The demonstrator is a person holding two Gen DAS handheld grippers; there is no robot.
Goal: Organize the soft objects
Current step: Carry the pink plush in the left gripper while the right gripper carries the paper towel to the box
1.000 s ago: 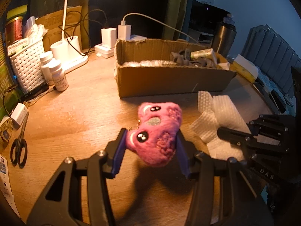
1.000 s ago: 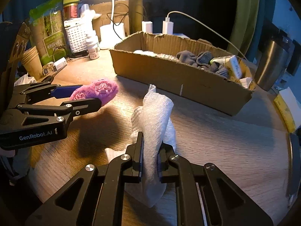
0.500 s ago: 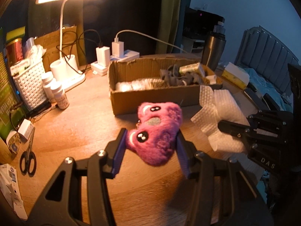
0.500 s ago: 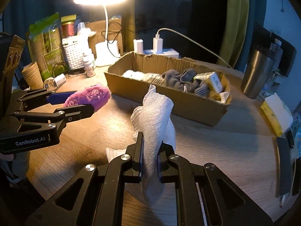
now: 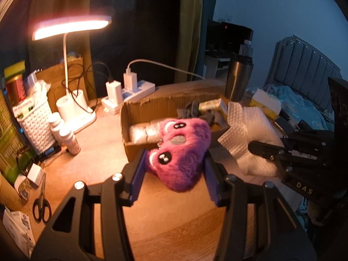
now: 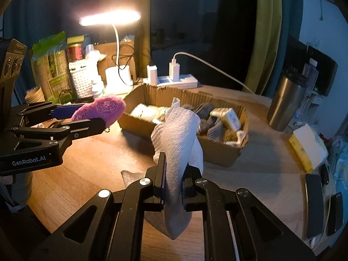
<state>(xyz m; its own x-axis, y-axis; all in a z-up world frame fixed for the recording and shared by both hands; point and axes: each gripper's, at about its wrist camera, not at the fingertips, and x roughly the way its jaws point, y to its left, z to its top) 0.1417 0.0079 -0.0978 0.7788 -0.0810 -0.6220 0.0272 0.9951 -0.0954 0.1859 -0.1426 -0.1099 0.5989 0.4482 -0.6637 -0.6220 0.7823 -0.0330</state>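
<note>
My left gripper [image 5: 174, 167] is shut on a pink plush toy [image 5: 180, 150] with black eyes and holds it in the air in front of the cardboard box [image 5: 128, 139]. The toy also shows in the right wrist view [image 6: 100, 111], left of the box [image 6: 219, 152]. My right gripper [image 6: 174, 174] is shut on a white bubble-wrap sheet [image 6: 180, 134], lifted above the wooden table [image 6: 87, 163]. The sheet shows in the left wrist view [image 5: 250, 130] at the right. The box holds grey socks [image 6: 208, 119] and a small packet [image 6: 230, 117].
A lit desk lamp [image 5: 69, 26], a white basket [image 5: 37, 121], two pill bottles [image 5: 69, 139], a power strip with chargers [image 5: 130, 89] and scissors [image 5: 41, 208] stand at left and back. A steel tumbler [image 6: 287, 102] and a yellow tissue pack [image 6: 306, 148] are at right.
Both grippers have risen well above the table with their loads; the box and lamp now sit lower and farther in both views. Both grips are unchanged.
</note>
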